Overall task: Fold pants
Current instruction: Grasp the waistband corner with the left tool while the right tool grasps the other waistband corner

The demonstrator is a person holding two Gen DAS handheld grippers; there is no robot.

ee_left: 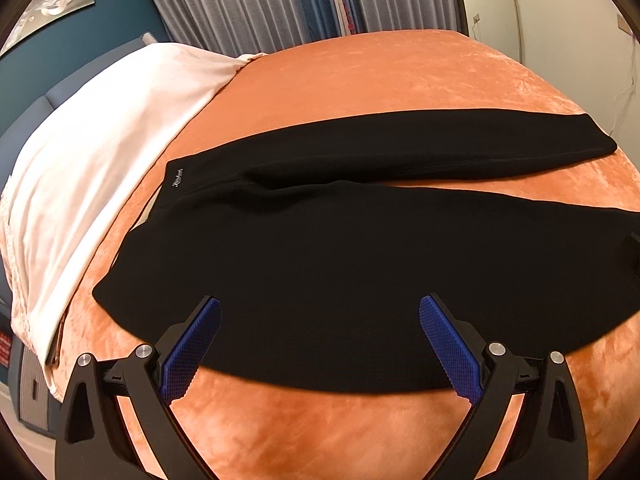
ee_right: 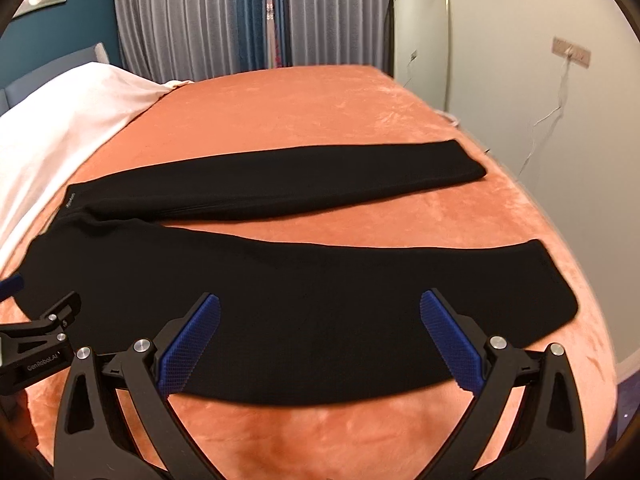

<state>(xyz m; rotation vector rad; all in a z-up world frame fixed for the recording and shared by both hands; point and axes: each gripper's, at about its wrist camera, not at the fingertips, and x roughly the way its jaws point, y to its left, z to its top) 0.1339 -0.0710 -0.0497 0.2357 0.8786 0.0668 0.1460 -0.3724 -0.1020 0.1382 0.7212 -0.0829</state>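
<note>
Both the left gripper (ee_left: 320, 344) and right gripper (ee_right: 320, 340) hover wide open and empty over the black pants (ee_left: 320, 272), which look soft and floppy, so pinch the near leg's edge

Pants (ee_left: 320, 264) matt black knit; blanket (ee_left: 360, 88) plush orange velvet; pillow (ee_left: 100, 152) smooth cloth.

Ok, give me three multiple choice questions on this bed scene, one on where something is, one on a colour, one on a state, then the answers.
1. Where is the pants' waistband?
A. nearest the white sheet
B. by the wall
C. off the bed

2. What colour is the blanket?
A. green
B. orange
C. grey

3. How are the pants lying?
A. folded in half
B. rolled up
C. flat, legs apart

Answers: 1 A, the labelled end lies beside the sheet. 2 B, orange plush surrounds the pants. 3 C, blanket shows between the two legs.
</note>
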